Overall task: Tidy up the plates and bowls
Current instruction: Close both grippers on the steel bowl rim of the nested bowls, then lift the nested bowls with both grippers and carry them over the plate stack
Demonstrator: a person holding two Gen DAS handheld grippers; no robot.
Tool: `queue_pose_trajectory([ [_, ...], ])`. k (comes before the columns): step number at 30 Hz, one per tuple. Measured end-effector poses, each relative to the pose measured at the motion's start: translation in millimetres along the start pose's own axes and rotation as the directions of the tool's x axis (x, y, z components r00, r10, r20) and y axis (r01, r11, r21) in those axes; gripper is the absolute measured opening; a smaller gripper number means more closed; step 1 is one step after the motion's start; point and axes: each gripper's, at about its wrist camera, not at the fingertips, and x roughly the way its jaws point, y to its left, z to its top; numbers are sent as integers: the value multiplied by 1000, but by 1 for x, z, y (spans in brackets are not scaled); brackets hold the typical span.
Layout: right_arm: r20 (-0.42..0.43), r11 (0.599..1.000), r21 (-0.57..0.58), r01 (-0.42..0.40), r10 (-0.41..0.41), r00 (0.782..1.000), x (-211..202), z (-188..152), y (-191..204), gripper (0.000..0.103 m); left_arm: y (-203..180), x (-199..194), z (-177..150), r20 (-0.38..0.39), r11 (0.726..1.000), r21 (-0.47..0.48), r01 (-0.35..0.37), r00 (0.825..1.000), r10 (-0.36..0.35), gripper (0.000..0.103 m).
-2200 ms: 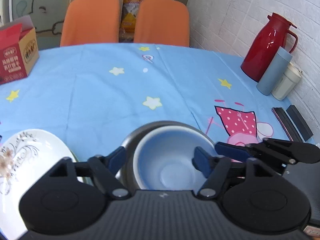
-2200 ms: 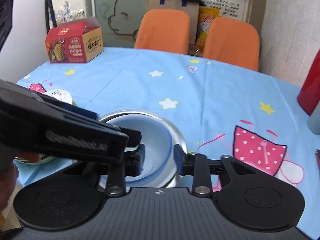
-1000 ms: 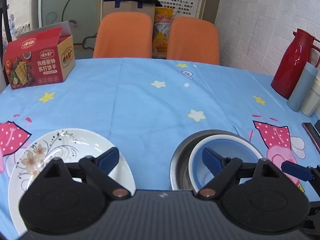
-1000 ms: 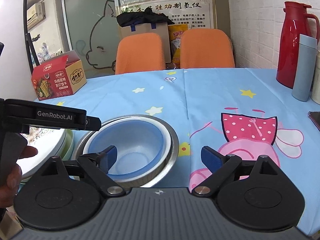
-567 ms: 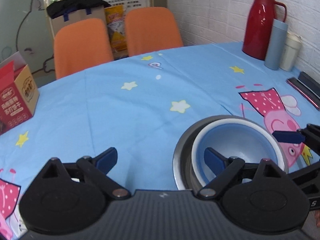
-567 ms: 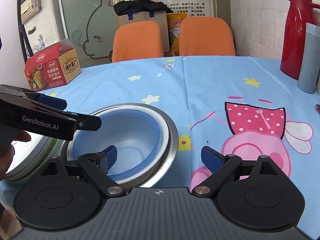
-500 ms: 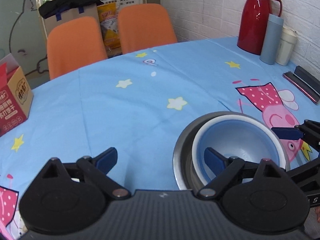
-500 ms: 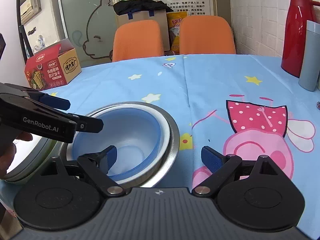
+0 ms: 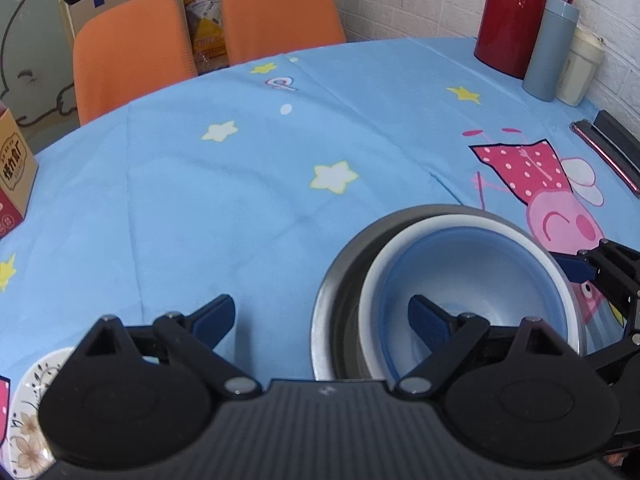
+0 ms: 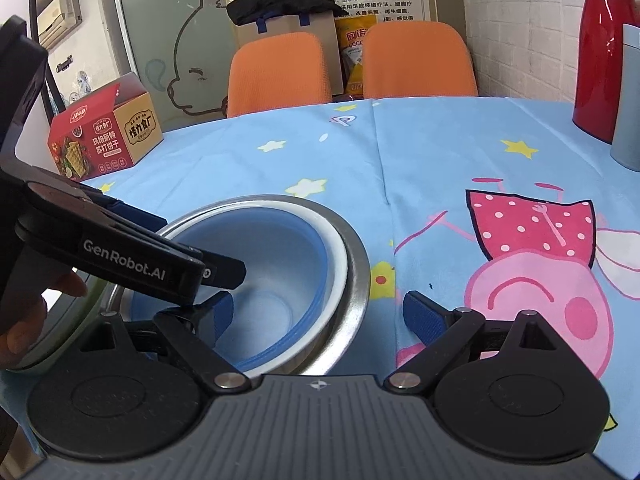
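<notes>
Left gripper (image 9: 322,314) swung off the plate (image 9: 28,420) to straddle the bowls' (image 9: 472,280) rim — both grippers (image 10: 316,312) wide apart, empty, grab's next probably.

A blue cartoon-print cloth covered the surface (image 9: 240,200). On it sat a steel bowl (image 9: 340,280) at lower right, a floral plate (image 9: 28,432) lower left, a red box (image 10: 104,128), and a red flask (image 9: 516,12) upper right.
</notes>
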Motion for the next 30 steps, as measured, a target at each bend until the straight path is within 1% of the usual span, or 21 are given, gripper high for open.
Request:
queue_pose_trajectory([
  [1, 7, 1000, 7, 2, -2, 1000, -1, -1, 0, 103, -1, 0, 1, -9, 1000, -5, -2, 1000, 2, 90],
  [3, 21, 1000, 22, 2, -2, 1000, -1, -2, -2, 103, 1, 5, 2, -37, 999, -44, 17, 999, -19, 90],
  [4, 24, 1000, 21, 7, -7, 1000, -1, -3, -1, 103, 1, 7, 1, -41, 998, -60, 15, 999, -18, 90],
  [7, 32, 1000, 20, 12, -13, 999, -3, -4, -1, 103, -5, 7, 0, -36, 997, -69, 17, 999, -20, 89],
  [8, 36, 1000, 17, 12, -12, 999, -5, -5, -1, 103, -8, 6, -1, -34, 997, -71, 28, 999, -31, 88],
  [9, 37, 1000, 27, -4, 3, 999, -6, -5, -3, 93, -10, 6, -1, -32, 996, -74, 41, 999, -44, 83],
  [10, 36, 998, 46, -31, 30, 999, -7, -5, -4, 67, -12, 5, -1, -30, 995, -81, 62, 997, -65, 80],
  [11, 33, 995, 71, -64, 62, 998, -8, -6, -6, 60, -14, 5, -1, -30, 994, -85, 66, 997, -69, 78],
  [13, 42, 996, 70, -57, 54, 998, -8, -7, -4, 59, -18, 4, -3, -15, 994, -93, 62, 998, -63, 76],
  [14, 44, 995, 82, -57, 53, 998, -7, -7, -4, 59, -19, 3, -4, -12, 992, -108, 62, 998, -64, 69],
  [15, 42, 995, 89, -51, 48, 998, -7, -7, -3, 59, -20, 1, -4, -15, 991, -126, 54, 998, -56, 66],
  [17, 30, 996, 87, -28, 25, 999, -8, -5, -1, 59, -25, -2, -1, -18, 989, -144, 26, 999, -29, 65],
  [18, 35, 996, 89, -21, 18, 999, -11, -4, -1, 60, -27, -5, 2, -9, 988, -152, 23, 1000, -25, 65],
  [21, 60, 997, 76, 1, -5, 998, -24, -2, -2, 61, -34, -16, 9, 20, 982, -182, 46, 999, -43, 64],
  [24, 90, 997, 67, 36, -42, 995, -39, 0, -4, 63, -46, -28, 12, 57, 982, -179, 56, 997, -47, 64],
  [27, 103, 996, 66, 61, -68, 992, -50, 2, -7, 66, -58, -37, 12, 79, 983, -175, 64, 996, -51, 64],
  [30, 112, 996, 50, 76, -81, 990, -60, 2, -5, 67, -60, -46, 8, 104, 977, -197, 86, 992, -66, 65],
])
